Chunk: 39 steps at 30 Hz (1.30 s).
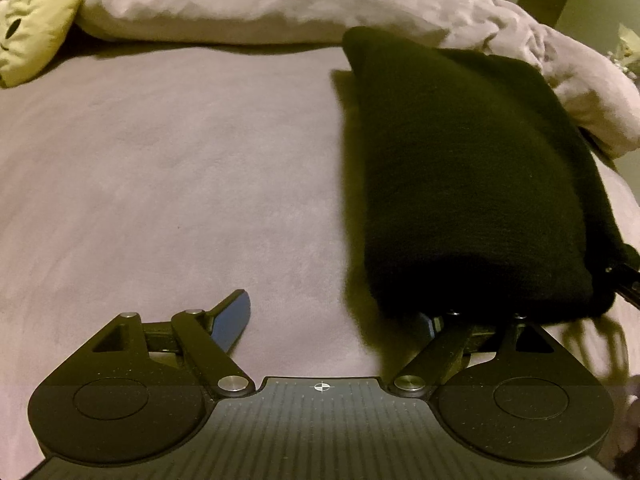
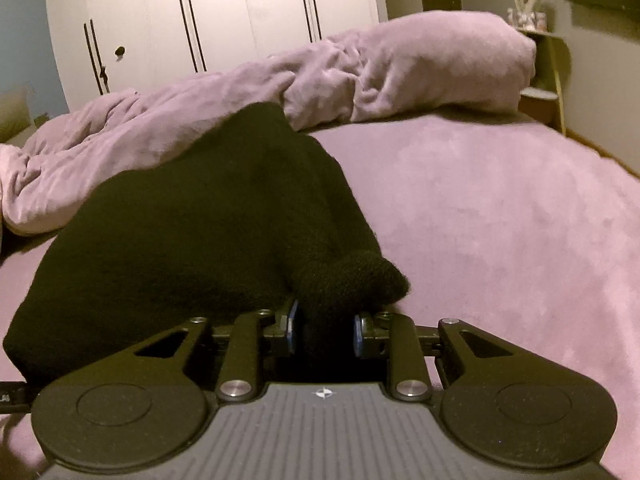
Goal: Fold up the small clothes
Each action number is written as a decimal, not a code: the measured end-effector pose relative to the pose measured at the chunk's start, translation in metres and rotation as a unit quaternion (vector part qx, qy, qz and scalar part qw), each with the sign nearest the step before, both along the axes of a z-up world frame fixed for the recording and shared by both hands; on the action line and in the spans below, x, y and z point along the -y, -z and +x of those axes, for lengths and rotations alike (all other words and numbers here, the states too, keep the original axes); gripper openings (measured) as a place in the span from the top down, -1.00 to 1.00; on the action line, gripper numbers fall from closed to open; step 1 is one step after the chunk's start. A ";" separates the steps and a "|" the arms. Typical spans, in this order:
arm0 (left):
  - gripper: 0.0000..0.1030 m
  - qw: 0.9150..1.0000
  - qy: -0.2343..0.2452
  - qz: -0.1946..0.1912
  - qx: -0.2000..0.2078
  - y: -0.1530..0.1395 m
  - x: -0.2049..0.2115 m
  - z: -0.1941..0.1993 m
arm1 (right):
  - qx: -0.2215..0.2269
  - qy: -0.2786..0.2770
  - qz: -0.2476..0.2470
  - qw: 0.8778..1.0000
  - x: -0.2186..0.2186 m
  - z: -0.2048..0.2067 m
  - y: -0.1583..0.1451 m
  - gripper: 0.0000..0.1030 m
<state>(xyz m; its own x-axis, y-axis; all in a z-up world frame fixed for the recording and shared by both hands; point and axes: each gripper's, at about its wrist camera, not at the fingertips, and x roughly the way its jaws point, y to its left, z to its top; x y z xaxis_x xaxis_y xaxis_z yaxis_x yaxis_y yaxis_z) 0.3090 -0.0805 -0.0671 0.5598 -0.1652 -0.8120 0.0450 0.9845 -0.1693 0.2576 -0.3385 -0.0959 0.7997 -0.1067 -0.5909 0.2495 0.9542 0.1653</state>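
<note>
From my left wrist camera: my left gripper (image 1: 336, 320) stood wide over the mauve bed cover (image 1: 160, 184). Its left finger (image 1: 232, 320) lay bare on the cover, nothing between it and its partner; the right finger was hidden under the near edge of the black knitted garment (image 1: 472, 184), so I cannot tell whether cloth lay against its pad. The garment stretched ahead of that right jaw, reaching away to the rumpled mauve duvet (image 1: 280, 4) at the far side. Far ahead and left of the jaws sat a pale yellow cushion (image 1: 36, 20) with dark markings.

From my right wrist camera: my right gripper (image 2: 324, 330) was drawn narrow, both blue-edged pads pressing a bunched fold of the black knitted garment (image 2: 192, 240). A rounded nub of knit bulged just beyond the jaws, to their right; the rest of the garment spread ahead and to the left over the bed cover (image 2: 500, 240). Beyond it lay the duvet (image 2: 400, 68), then a white wardrobe (image 2: 224, 12) with dark bar handles.
</note>
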 end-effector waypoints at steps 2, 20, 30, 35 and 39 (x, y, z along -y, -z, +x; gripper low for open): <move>-0.60 1.000 0.018 -0.005 0.000 -0.004 -0.008 -0.002 | -0.002 -0.017 0.014 1.000 0.007 0.000 -0.005 0.45; -0.83 0.966 0.052 -0.253 -0.010 -0.018 -0.040 0.086 | -0.059 -0.121 0.256 0.957 0.089 0.106 0.010 -0.70; -0.89 0.965 0.080 -0.244 -0.051 0.011 -0.003 0.132 | -0.063 -0.153 0.276 0.947 0.089 0.136 0.020 -0.55; -0.66 0.964 0.065 -0.255 -0.044 0.010 -0.003 0.126 | -0.063 -0.159 0.281 0.944 0.073 0.142 0.019 -0.13; -0.55 0.965 0.072 -0.252 -0.031 -0.001 -0.008 0.123 | -0.058 -0.175 0.287 0.940 0.062 0.135 0.013 -0.04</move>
<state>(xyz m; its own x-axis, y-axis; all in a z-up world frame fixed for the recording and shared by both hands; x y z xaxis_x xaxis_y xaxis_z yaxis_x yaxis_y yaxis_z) 0.4315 -0.0726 -0.0657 0.4539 -0.6200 -0.6400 0.1501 0.7612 -0.6309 0.3924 -0.4006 -0.1091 0.6526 0.5141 -0.5566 -0.0155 0.7435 0.6686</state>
